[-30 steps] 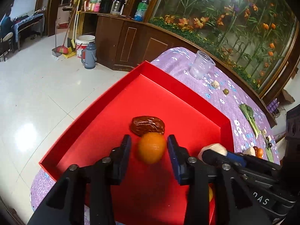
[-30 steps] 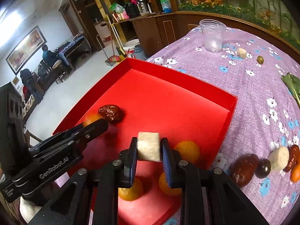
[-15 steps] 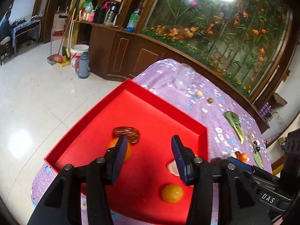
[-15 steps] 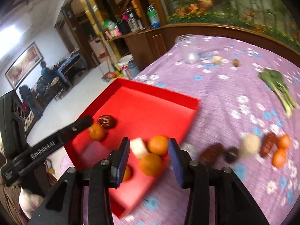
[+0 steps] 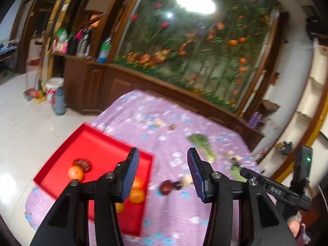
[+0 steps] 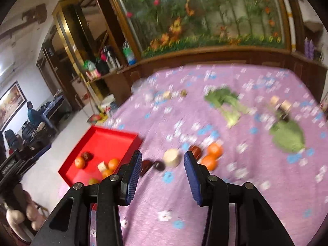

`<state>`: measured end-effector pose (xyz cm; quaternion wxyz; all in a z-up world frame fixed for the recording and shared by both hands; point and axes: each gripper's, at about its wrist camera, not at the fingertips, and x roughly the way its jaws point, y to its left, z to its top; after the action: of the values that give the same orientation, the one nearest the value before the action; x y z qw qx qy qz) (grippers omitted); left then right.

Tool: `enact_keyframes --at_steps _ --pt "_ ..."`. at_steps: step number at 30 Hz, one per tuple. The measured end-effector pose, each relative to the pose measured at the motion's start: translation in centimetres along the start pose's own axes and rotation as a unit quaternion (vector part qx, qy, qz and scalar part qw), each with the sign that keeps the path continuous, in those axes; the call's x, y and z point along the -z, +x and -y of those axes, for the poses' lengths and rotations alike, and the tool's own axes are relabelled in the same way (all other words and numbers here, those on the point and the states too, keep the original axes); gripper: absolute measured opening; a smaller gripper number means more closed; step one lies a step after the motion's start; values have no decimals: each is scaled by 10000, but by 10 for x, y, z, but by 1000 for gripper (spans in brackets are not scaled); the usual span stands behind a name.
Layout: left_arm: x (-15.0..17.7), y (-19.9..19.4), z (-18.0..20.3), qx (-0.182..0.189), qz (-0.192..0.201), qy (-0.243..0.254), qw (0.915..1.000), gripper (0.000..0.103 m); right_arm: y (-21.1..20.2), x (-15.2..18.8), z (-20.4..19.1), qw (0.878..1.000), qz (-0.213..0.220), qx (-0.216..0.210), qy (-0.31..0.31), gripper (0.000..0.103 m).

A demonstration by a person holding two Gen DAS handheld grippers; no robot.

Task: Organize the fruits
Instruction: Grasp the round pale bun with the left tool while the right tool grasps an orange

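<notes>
The red tray (image 5: 92,143) (image 6: 106,141) sits at the table's left corner. It holds several oranges, a brown date (image 5: 83,164) beside one orange (image 5: 75,172), and a white cube (image 6: 102,166). My left gripper (image 5: 163,164) hangs open and empty above the tray's right edge. My right gripper (image 6: 163,160) is open and empty too, high over a row of loose fruit on the purple cloth. That row holds a pale round piece (image 6: 172,157), two dark fruits (image 6: 157,166), a red-brown date (image 6: 194,149) and two oranges (image 6: 214,149).
Leafy greens (image 6: 225,102) and a green leaf (image 6: 287,135) lie further back on the cloth, with small pieces (image 6: 167,94) near the far edge. A wooden cabinet runs behind the table. A person (image 6: 30,110) sits far off at the left.
Both grippers have risen and swung right, away from the tray. The left one let go of the orange beside the date. The right one opened and left the white cube in the tray.
</notes>
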<state>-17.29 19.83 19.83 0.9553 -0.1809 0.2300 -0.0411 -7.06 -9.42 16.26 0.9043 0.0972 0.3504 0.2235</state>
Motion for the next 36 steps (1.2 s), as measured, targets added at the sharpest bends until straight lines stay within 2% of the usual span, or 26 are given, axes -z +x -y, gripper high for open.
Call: enact_keyframes --at_steps 4,5,10,13,15,16,18,20,24,26,28,30,32,36 --pt "-31 -42 29 652 203 127 9976 55 -63 -35 -1 9975 659 170 -176 47" --pt "-38 -51 36 691 281 203 9970 57 -79 -43 -1 9961 833 208 -198 47" --pt "-86 -92 64 721 665 627 9932 66 -158 -104 -11 9859 1569 435 -372 47" --pt "-109 -94 72 675 746 726 9923 73 -195 -144 -16 9785 1903 665 -437 48" --pt "-117 -86 77 499 807 849 9919 79 -209 -161 -16 9747 2054 777 -416 62" --pt "-117 -75 79 426 763 933 9918 80 -211 -163 -15 9739 2090 788 -398 65" --pt "-110 -53 77 461 542 922 9932 80 -199 -160 -11 9748 2044 787 -421 68" --pt "-92 -10 72 587 14 769 9953 80 -169 -147 1 9815 1735 715 -366 68" --pt "-49 74 63 648 -848 533 9929 80 -64 -104 40 9971 630 427 45 68" --pt "-17 120 58 625 -1308 488 9882 79 -8 -77 58 9992 102 336 202 65" --pt "13 161 57 579 -1708 492 9824 70 41 -48 78 9982 -373 302 363 59" --pt "39 193 57 576 -2127 530 9740 49 82 -22 96 9953 -770 256 526 55" --pt "59 217 59 533 -2406 612 9672 46 107 -8 108 9930 -988 213 612 50" --pt "83 247 60 396 -2655 764 9603 46 136 7 117 9912 -1181 171 571 50"
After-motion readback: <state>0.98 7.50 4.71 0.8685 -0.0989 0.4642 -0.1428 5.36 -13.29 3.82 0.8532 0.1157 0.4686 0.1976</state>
